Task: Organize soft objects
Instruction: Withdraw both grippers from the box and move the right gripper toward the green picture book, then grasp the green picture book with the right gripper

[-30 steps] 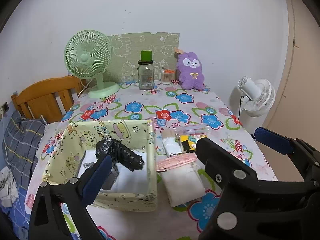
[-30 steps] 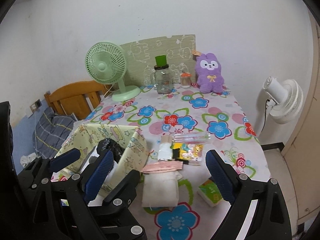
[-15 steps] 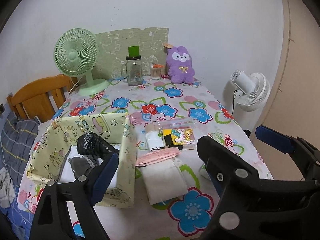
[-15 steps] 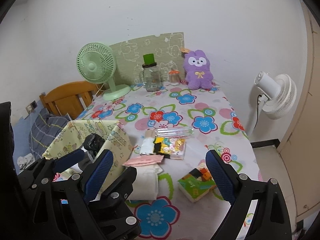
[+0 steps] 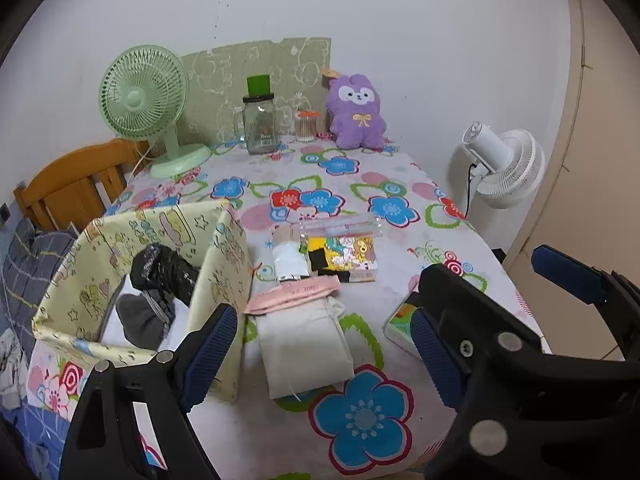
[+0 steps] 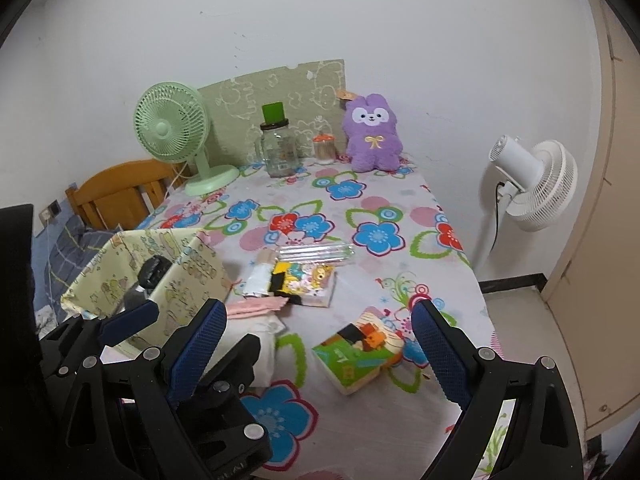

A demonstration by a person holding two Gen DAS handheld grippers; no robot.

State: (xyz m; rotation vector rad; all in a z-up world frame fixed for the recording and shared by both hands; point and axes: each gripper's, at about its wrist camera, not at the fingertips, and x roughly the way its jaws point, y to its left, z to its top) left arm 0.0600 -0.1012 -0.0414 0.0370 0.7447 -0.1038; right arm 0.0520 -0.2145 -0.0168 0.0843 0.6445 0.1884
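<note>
Both wrist views have slid rightward along the table since a second ago: the yellow fabric bin [image 5: 224, 280] sits further left in frame, and the green tissue pack [image 6: 360, 354], out of the left view before, now shows at its right edge.

Left gripper [image 5: 320, 344]: jaws have just been closing a little, wide apart now, nothing between the pads. It hangs above the cream cloth pouch [image 5: 304, 348], not touching it.

Right gripper [image 6: 318, 354]: jaws stand wide, nothing held. The tissue pack lies on the table between its fingers as seen from this camera; no contact visible.

Done so far, by the look of it:
- bin already holds a black crumpled bag [image 5: 164, 270], a grey fabric piece [image 5: 144, 320] and something white underneath.

Still out on the floral tablecloth [image 5: 360, 412]:
- cream pouch, just right of the bin wall
- pink flat packet [image 5: 294, 292], lying across the pouch's far end, touching it
- white roll-like bundle [image 5: 288, 262] and a cartoon-print packet [image 5: 344, 258] side by side beyond that
- clear plastic case [image 5: 340, 226] further back
- tissue pack, near the right table edge
- purple plush rabbit [image 5: 356, 114], upright against the wall at the far end, well apart from the rest

Judgement: early to middle of the job; most soft items remain outside the bin. Likely next pick is the pouch or the tissue pack, each under a gripper. Green desk fan [image 5: 148, 100] and glass jar [image 5: 260, 124] look like bystanders.
</note>
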